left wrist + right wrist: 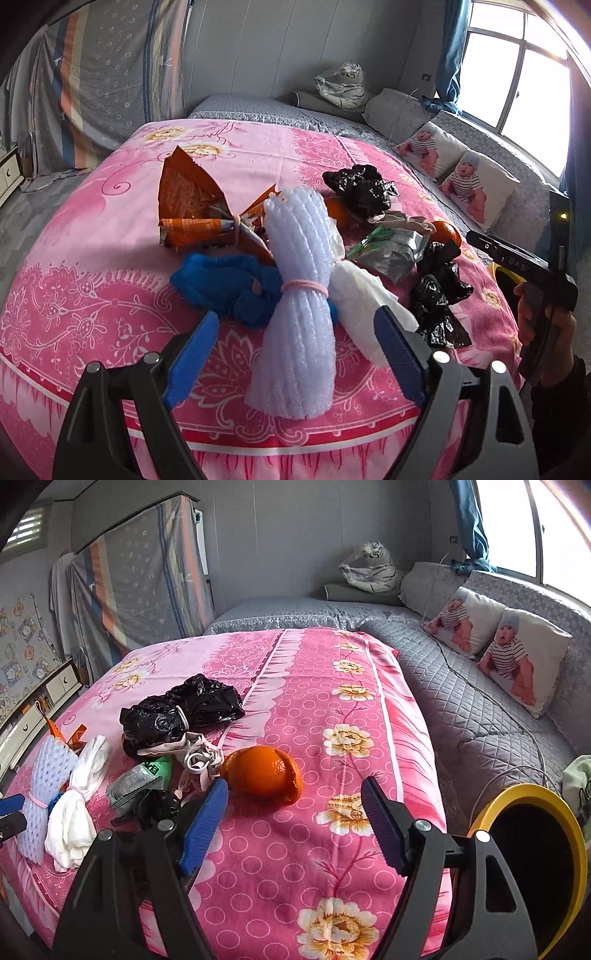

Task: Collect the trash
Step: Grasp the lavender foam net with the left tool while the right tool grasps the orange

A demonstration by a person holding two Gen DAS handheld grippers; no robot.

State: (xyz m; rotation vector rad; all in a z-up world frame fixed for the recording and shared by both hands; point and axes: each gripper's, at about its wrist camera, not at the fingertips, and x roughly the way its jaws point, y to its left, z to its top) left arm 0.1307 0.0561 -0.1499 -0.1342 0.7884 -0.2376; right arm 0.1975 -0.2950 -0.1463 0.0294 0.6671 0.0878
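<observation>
Nothing looks collected yet. The left claw [295, 350] gapes around the white foam-net bundle [295, 295]; the right claw [295, 823] gapes, empty, behind the orange peel [264, 773]; all trash lies on the pink flowered bedspread [314, 701].

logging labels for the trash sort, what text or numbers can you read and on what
"DAS": partly legible, on the black right gripper body.
Orange foil snack wrapper: print too blurred to read.
Green and silver crumpled packet: white mark, unreadable.
Nothing else carries readable text.
</observation>
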